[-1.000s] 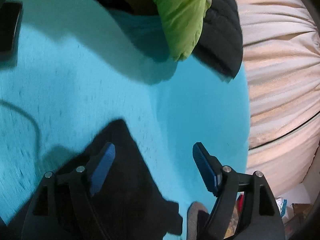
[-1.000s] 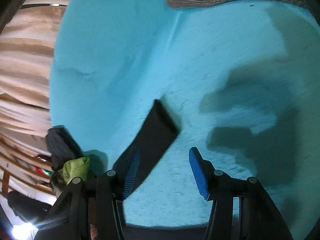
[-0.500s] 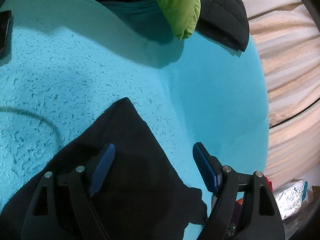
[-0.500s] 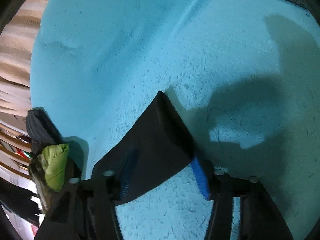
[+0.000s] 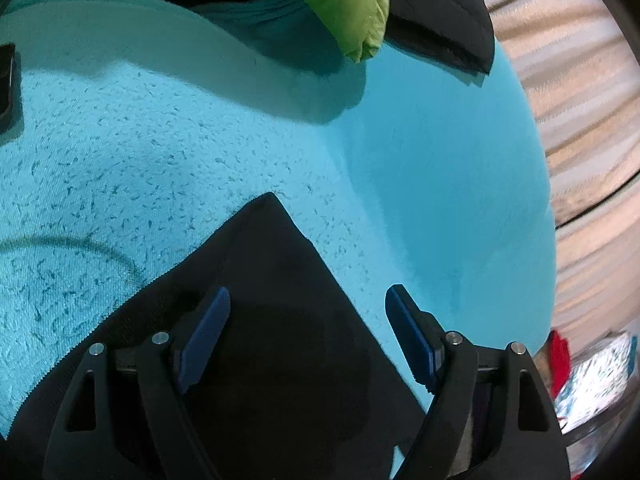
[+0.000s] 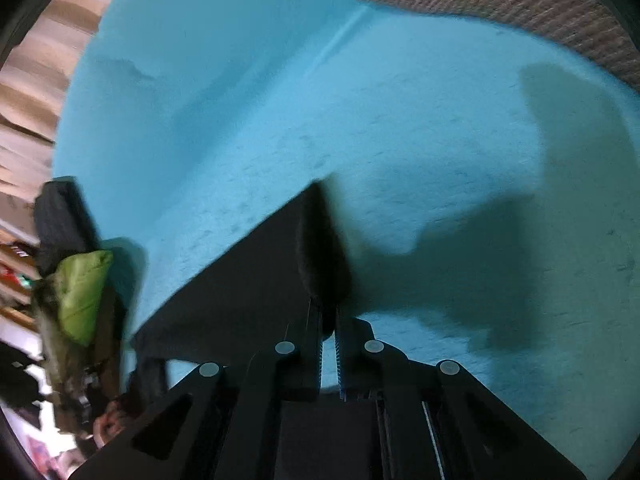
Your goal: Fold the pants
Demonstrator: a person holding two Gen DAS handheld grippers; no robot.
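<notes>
Black pants (image 5: 276,304) lie on a turquoise fleece blanket (image 5: 168,132). In the left wrist view a corner of the pants points away from me, and my left gripper (image 5: 308,320) is open just above it, its blue pads (image 5: 204,332) either side of the cloth. In the right wrist view the pants (image 6: 248,292) show as a raised dark corner. My right gripper (image 6: 328,320) is shut on the pants' edge, with the cloth bunched between its fingers.
A lime green jacket (image 5: 344,4) and a black quilted garment (image 5: 436,12) lie at the blanket's far edge. A dark flat device (image 5: 6,76) sits at the left. Beige pleated fabric (image 5: 580,152) borders the blanket. A woven mat (image 6: 500,4) lies at the far end.
My right gripper has closed on the pants' edge; it was open half a second ago. My left gripper has moved further over the pants' corner and stays open.
</notes>
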